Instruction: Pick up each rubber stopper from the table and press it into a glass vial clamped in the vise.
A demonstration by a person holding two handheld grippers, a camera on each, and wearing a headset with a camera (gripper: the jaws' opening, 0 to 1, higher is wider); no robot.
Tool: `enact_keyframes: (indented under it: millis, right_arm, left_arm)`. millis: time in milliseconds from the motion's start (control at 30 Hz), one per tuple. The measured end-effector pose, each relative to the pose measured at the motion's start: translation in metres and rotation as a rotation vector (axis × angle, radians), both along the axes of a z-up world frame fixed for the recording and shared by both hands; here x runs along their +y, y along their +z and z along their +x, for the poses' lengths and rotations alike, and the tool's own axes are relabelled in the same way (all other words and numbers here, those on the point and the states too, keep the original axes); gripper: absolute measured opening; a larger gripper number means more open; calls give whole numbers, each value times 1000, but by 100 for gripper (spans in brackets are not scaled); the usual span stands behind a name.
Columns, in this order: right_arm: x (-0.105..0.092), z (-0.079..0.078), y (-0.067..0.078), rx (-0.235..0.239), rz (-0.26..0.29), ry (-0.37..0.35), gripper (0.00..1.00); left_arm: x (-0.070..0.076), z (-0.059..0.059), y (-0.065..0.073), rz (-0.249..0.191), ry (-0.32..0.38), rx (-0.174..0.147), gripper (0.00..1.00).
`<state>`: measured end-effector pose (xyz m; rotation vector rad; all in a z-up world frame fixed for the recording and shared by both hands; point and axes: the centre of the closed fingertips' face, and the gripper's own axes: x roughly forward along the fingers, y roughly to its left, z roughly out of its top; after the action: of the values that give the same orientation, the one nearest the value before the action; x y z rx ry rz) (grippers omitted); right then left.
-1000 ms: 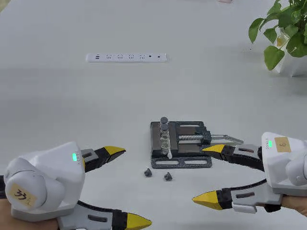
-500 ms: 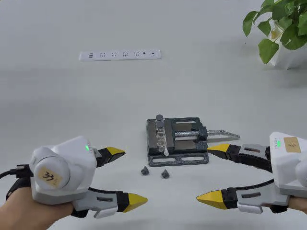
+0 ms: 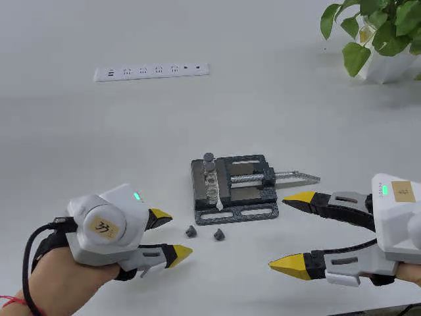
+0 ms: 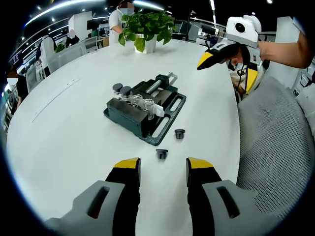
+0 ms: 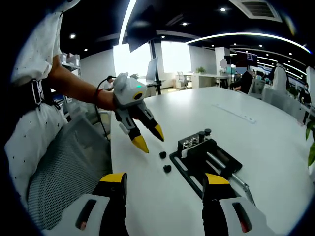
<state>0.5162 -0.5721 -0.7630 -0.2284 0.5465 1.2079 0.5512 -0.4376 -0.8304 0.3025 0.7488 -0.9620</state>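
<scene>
We see bright, even overhead light on the white surface (image 3: 276, 79), soft shadows, sharp focus; both gripper views bend at their edges.

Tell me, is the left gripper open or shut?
Open: the left gripper has its jaws apart with nothing between them; a stopper lies just ahead.

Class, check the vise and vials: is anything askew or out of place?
A small white piece at the end of the vial row juts from the vise at a slant; I cannot identify it.
</scene>
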Motion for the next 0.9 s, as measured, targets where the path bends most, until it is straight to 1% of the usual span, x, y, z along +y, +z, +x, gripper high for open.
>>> enact_keyframes:
  millis: [100,200,233,267,400,567,633,733,800,900]
  right_arm:
    - [-4,0,-1,1,4,-6,59]
    - [-6,-1,-1,-1,3,-5,61]
    - [-7,-1,-1,-3,0,-3,61]
    - [-8,-1,-2,-5,-3,-4,61]
    - [-13,0,-2,-4,-8,-8,62]
    - [-20,1,-2,-5,-11,-20,61]
    - [-22,1,-3,-5,-16,-24,61]
    - [-25,1,-3,-4,-14,-31,61]
    - [-27,1,-3,-3,-16,-34,60]
    - [-30,0,-4,0,-19,-37,60]
  left_arm:
    - [-3,1,-5,10,11,17,27]
    - [-6,1,-10,23,6,23,26]
    - [-7,2,-11,22,7,26,25]
    - [-6,4,-14,20,9,31,24]
    - [-8,5,-19,32,8,42,21]
    - [-11,5,-17,43,13,40,17]
    - [-10,7,-20,49,16,43,15]
    - [-11,7,-20,51,18,50,15]
    - [-13,6,-19,55,13,45,13]
    - [-13,6,-20,60,9,49,10]
